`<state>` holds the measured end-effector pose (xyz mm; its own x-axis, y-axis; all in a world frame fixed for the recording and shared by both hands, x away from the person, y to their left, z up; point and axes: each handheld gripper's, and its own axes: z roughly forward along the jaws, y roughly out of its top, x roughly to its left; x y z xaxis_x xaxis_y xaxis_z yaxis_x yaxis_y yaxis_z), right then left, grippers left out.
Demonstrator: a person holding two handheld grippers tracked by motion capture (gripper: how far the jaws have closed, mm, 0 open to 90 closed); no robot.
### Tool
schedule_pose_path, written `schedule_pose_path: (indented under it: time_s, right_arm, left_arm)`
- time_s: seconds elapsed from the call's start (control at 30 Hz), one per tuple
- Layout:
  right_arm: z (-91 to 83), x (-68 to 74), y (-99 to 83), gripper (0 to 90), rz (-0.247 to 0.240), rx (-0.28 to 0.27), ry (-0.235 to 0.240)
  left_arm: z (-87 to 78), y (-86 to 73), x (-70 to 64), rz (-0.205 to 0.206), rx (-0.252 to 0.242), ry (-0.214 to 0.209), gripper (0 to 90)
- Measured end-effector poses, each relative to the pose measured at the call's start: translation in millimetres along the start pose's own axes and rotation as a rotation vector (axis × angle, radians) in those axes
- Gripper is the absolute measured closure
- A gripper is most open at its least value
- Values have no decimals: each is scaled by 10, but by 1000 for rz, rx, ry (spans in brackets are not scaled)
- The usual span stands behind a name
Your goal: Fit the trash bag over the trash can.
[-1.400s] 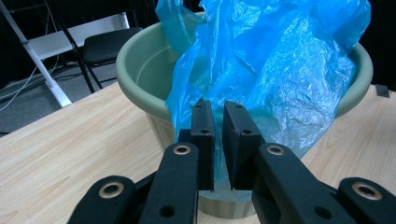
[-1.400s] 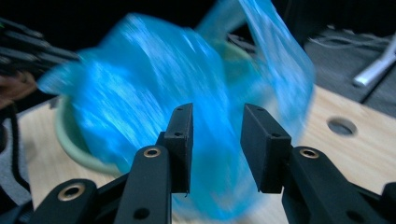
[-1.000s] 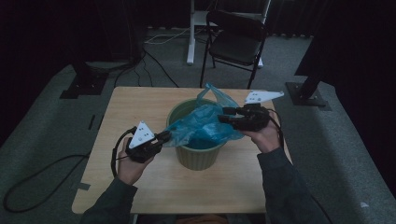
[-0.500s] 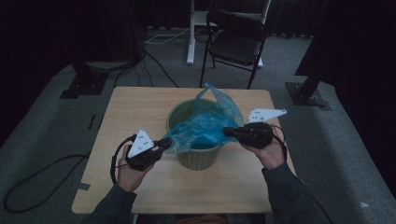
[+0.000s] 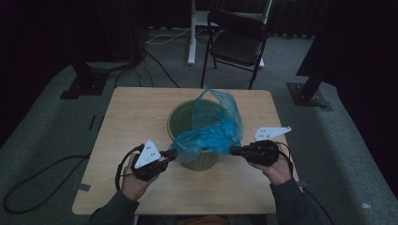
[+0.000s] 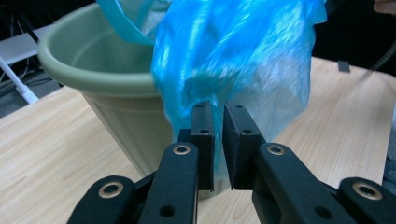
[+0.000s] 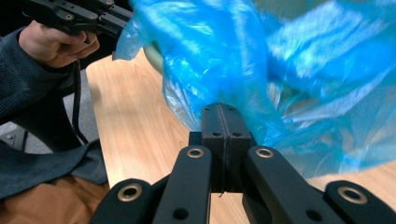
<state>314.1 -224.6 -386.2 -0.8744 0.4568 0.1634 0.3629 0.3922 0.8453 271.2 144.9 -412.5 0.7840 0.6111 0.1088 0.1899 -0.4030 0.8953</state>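
Observation:
A green plastic bucket (image 5: pixel 180 121) stands at the middle of the wooden table (image 5: pixel 131 117). A thin blue plastic bag (image 5: pixel 213 127) rises out of it and drapes over its near rim. My left gripper (image 5: pixel 171 153) is at the bucket's near left, shut on the bag's edge. In the left gripper view the blue bag (image 6: pixel 233 60) runs down between the pads (image 6: pixel 203 140), with the bucket (image 6: pixel 107 84) behind. My right gripper (image 5: pixel 233 150) is at the near right, its jaws (image 7: pixel 225 126) pressed together on the bag (image 7: pixel 289 60). The film is stretched between the two grippers.
A black folding chair (image 5: pixel 239 42) and a white stand leg (image 5: pixel 192 33) are on the floor beyond the table. Black stand bases (image 5: pixel 77 86) flank it and a cable (image 5: pixel 37 173) loops at the left. The person's sleeve and lap (image 7: pixel 42 172) lie near the table's front edge.
My right gripper has come down from the bucket's right rim toward the person, pulling the bag forward. The left gripper has shifted slightly nearer. The bag now stretches across the near rim.

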Motion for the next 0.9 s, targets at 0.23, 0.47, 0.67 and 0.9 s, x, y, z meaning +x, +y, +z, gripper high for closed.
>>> schedule_pose_path:
  time_s: [0.23,0.47,0.67,0.9]
  right_arm:
    - [202,-160,-163,900,46,75,8]
    - [262,-246,-220,900,79,105,-2]
    - [248,-254,-225,900,78,108,-9]
    - [238,-246,-209,900,71,107,-16]
  left_arm:
    - [53,-68,-1,-18,18,-17,826]
    - [-51,-82,91,-56,-2,-5,789]
    - [-210,-100,261,-112,-41,32,749]
    - [-317,47,379,-136,-95,56,690]
